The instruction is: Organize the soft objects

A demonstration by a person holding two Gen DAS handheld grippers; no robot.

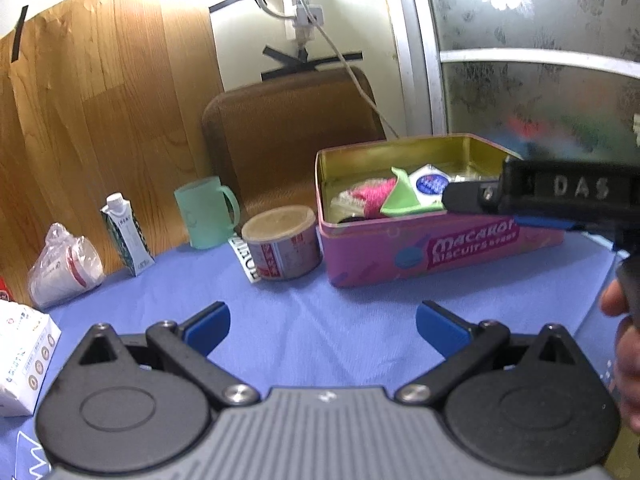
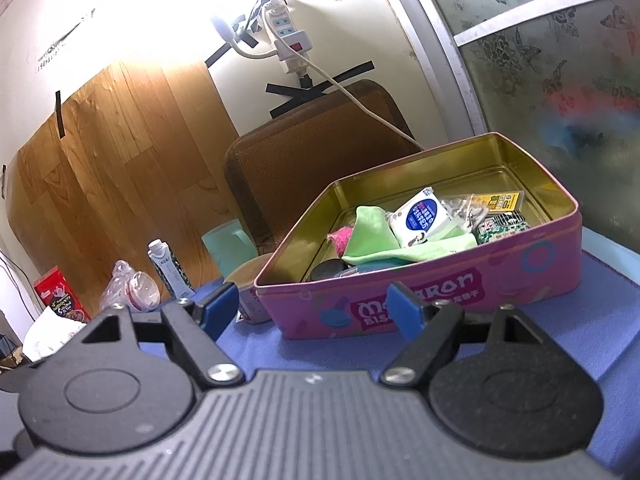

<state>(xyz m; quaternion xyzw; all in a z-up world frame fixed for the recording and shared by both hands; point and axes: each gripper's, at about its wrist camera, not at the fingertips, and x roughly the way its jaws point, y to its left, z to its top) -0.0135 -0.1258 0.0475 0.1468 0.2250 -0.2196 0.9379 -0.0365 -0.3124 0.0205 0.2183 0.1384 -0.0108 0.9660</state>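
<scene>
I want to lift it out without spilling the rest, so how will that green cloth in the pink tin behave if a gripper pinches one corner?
The green cloth looks thin and creased, so it will probably hang limp. A white packet rests on it in the pink tin, so pulling may drag or tip that packet. It seems light.

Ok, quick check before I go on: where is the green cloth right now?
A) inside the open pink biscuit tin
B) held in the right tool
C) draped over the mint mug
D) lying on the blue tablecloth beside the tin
A: the green cloth lies inside the open pink biscuit tin, partly under a white packet; both tools are open and empty.
</scene>
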